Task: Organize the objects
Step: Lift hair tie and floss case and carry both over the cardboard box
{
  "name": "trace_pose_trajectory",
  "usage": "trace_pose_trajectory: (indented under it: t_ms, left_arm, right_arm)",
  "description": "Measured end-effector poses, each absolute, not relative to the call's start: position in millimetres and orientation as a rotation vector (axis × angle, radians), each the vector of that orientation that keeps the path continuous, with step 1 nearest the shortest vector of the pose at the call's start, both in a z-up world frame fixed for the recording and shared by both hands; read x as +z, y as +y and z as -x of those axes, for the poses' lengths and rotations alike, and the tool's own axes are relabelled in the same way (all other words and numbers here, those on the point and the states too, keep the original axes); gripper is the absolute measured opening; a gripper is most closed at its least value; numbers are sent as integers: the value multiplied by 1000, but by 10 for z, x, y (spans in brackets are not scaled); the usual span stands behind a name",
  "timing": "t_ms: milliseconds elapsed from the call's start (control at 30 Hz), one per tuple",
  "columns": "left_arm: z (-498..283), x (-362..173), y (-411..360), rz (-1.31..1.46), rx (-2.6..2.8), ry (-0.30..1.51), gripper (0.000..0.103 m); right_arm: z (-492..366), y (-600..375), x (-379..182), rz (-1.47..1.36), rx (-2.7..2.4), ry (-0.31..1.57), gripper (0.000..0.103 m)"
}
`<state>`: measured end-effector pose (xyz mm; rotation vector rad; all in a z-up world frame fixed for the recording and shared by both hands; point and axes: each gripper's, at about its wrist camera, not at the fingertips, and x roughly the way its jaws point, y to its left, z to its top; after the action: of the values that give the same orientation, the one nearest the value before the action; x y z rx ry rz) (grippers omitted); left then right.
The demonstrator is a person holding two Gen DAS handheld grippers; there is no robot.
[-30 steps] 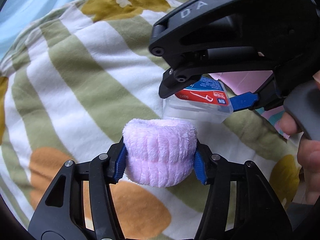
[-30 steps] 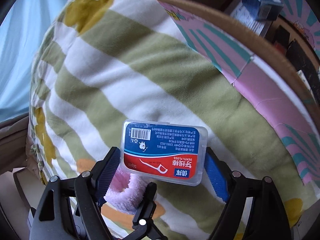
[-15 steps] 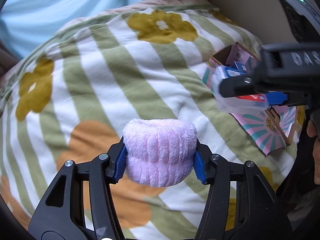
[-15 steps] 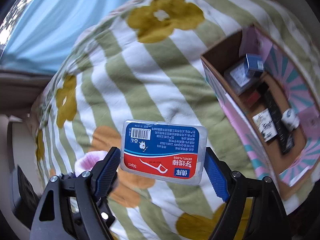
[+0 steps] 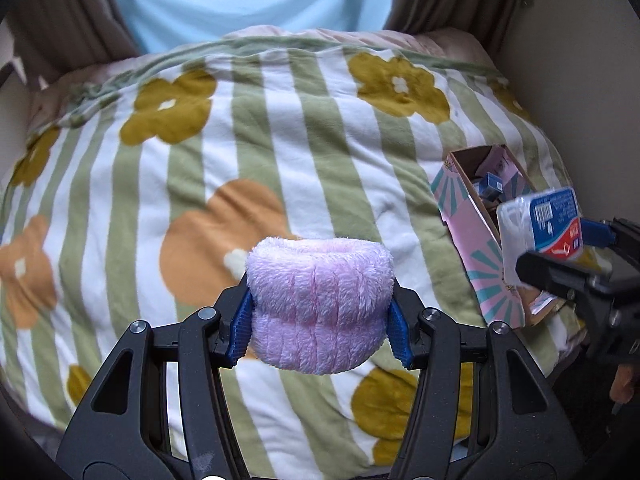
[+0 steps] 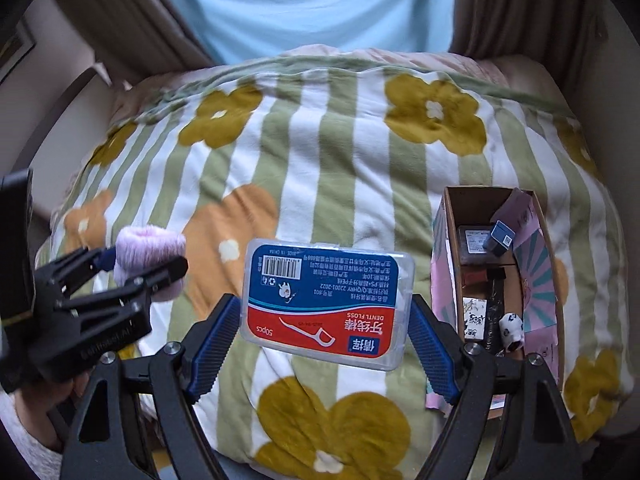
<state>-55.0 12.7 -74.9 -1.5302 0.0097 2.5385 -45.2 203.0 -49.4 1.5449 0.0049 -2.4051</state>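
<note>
My left gripper (image 5: 318, 330) is shut on a fluffy pink band (image 5: 318, 304) and holds it above the bed. It also shows in the right wrist view (image 6: 150, 254) at the left. My right gripper (image 6: 322, 338) is shut on a clear dental floss box (image 6: 326, 302) with a blue and red label, held above the blanket. The floss box also shows in the left wrist view (image 5: 538, 226) at the right edge. An open pink cardboard box (image 6: 438, 264) with several small items inside lies on the blanket at the right, and shows in the left wrist view (image 5: 470, 224) too.
A striped green and white blanket with yellow and orange flowers (image 6: 320, 152) covers the bed. Brown curtains (image 6: 516, 4) and a light blue window panel (image 6: 304, 4) stand behind it. A wall (image 5: 580, 80) runs along the right side.
Both grippers have lifted and pulled back from the blanket with their objects. The right gripper has moved to the right, away from the left one. The cardboard box is now in full view.
</note>
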Motion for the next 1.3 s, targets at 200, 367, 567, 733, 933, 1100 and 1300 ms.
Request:
trace_pose_trajectory:
  t_ms: [200,367,567,733,933,1100,1300]
  left_arm:
    - [381,-669,228,1531,2579,21,52]
    - [441,-612,476,1519,2574,45,52]
    - [618,-542,974,1475,2532,89,52]
    - [826,-518,1567,1425,2458,123,52]
    - [1044,-650,2310,1403,2344,156,52]
    - [1254,-961,2850,1447,2231,198,52]
    - [1570,-1448,3338,1499,2133,235,52]
  right_arm:
    - [294,2124,-514,-1518,-2364,4,80]
    - [279,2334,-479,-1499,-2375,-8,80]
    - [336,2752,-462,-1506,-2418,-44,80]
    - [371,3196,-495,-1541,-2462,-65,80]
    - [438,3699,-628,-1613,-2495,-101,80]
    - [524,4007,-867,-1691,-2483,-113,80]
    - [661,4228,-1265,-1765,-2451,-90,80]
